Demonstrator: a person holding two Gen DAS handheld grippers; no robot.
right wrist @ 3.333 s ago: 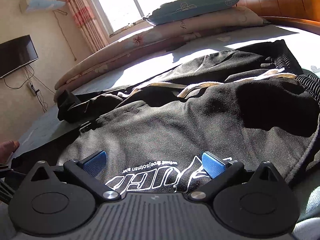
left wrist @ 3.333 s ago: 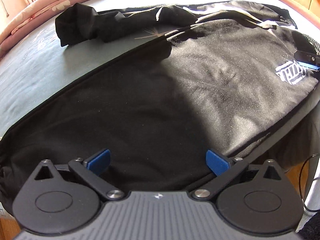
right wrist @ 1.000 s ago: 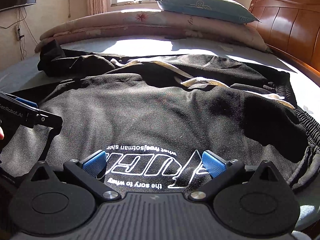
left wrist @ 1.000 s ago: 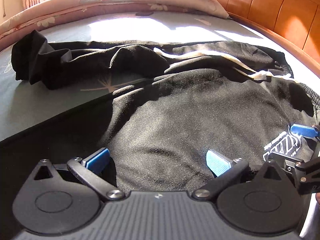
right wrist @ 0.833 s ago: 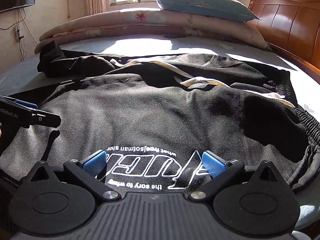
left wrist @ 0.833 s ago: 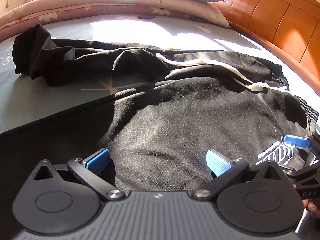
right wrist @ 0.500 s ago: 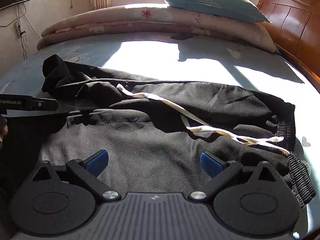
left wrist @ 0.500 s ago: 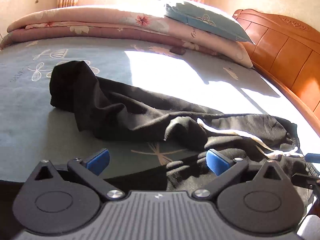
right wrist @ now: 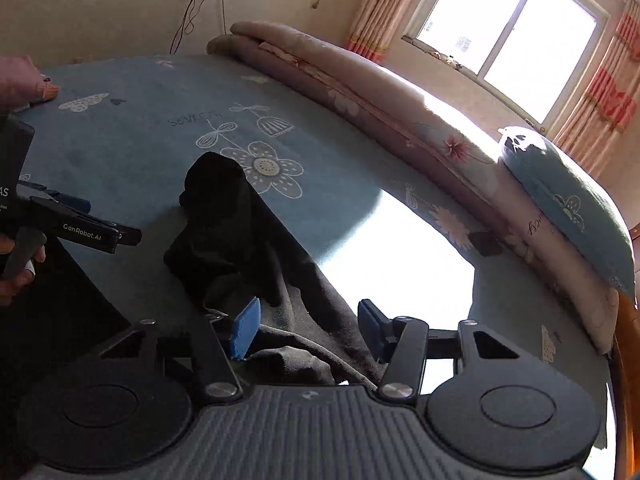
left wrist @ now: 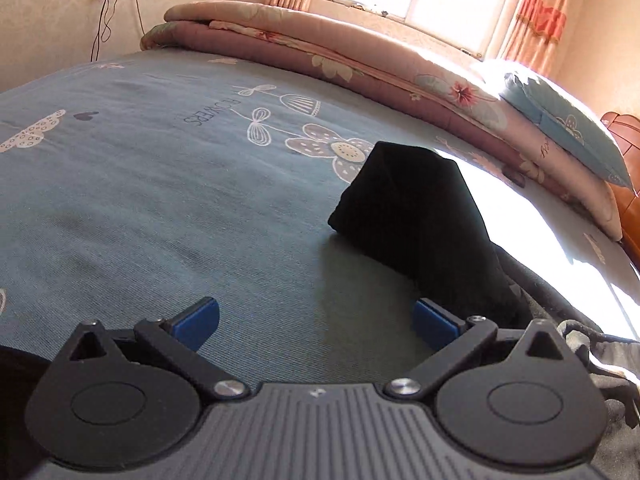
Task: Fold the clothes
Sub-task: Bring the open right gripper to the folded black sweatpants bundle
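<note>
Both claws open; black garment [right wrist: 240,240] on bedsheet [left wrist: 140,168].

Matt black cloth garment [left wrist: 416,220] on a woven, printed blue bedsheet [left wrist: 160,184]

Bed: we see a blue sheet [left wrist: 160,160] with flower drawings.
Far edge: we see a rolled floral quilt [right wrist: 360,80] and a blue pillow [right wrist: 568,200].
Window: bright, orange-striped curtains [right wrist: 608,92].
Right: wooden headboard [left wrist: 624,128].
Walls: beige, cables hanging.
</note>
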